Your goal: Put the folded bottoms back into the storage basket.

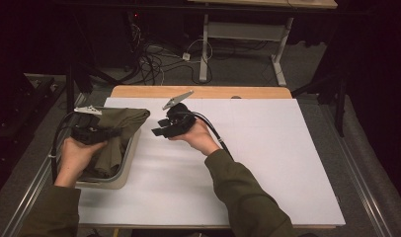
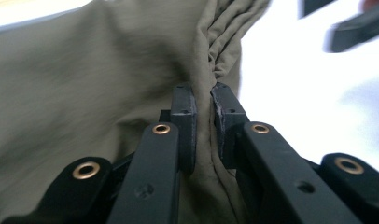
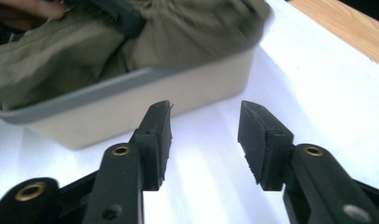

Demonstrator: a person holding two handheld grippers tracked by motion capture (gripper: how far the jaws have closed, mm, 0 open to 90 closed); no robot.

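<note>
Olive-green cloth, soft and rumpled like a cotton garment, is heaped in a beige plastic tub with a grey rim at the left edge of the white tabletop. One fold spills over the tub's far corner. In the left gripper view the left gripper has its black jaws pinched tight on a gathered, pleated ridge of that fabric. Over on the bare white surface just beside the tub, the right gripper hangs with its ribbed black pads moderately apart, nothing between them.
</note>
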